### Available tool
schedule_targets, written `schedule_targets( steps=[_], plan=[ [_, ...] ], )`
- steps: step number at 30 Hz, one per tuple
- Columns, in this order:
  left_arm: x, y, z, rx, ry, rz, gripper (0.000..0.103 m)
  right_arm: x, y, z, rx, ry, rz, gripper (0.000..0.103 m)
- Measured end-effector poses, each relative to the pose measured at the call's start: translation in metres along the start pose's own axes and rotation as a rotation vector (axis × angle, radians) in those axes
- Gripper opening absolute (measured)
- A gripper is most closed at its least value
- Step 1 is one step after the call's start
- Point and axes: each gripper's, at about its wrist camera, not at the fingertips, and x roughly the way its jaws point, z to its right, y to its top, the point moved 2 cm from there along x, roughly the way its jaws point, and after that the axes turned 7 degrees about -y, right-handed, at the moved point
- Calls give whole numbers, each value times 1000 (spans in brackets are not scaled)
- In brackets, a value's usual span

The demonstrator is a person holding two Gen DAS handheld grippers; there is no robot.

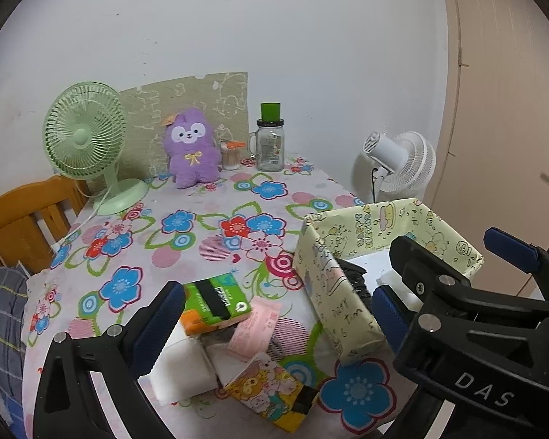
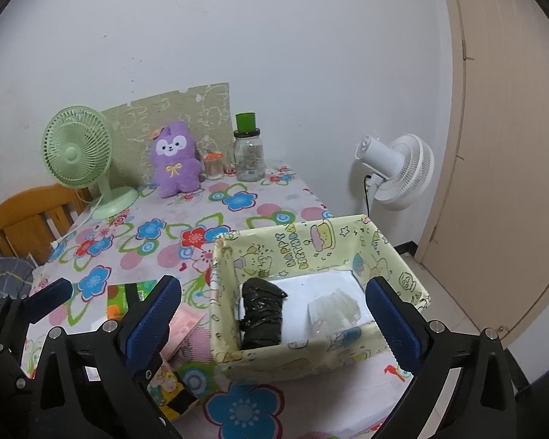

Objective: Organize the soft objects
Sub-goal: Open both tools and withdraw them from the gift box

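Observation:
A yellow patterned box stands at the table's near right. Inside lie a black plastic-bag roll and a clear bag bundle. Left of the box lies a pile: a green tissue pack, a pink packet, white tissue packs and a yellow cartoon pack. My left gripper is open above the pile, its left finger over the white packs. My right gripper is open, empty, straddling the box's front.
A purple plush, a green desk fan, a glass jar with green lid and a toothpick holder stand at the table's far edge. A white fan stands on the floor right. A wooden chair is left.

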Motion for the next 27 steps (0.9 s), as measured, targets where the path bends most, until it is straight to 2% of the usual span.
schedule_targets(
  steps=[27],
  plan=[
    [-23, -42, -41, -54, 67, 1, 103, -22, -35, -49, -72, 68, 24, 102]
  ],
)
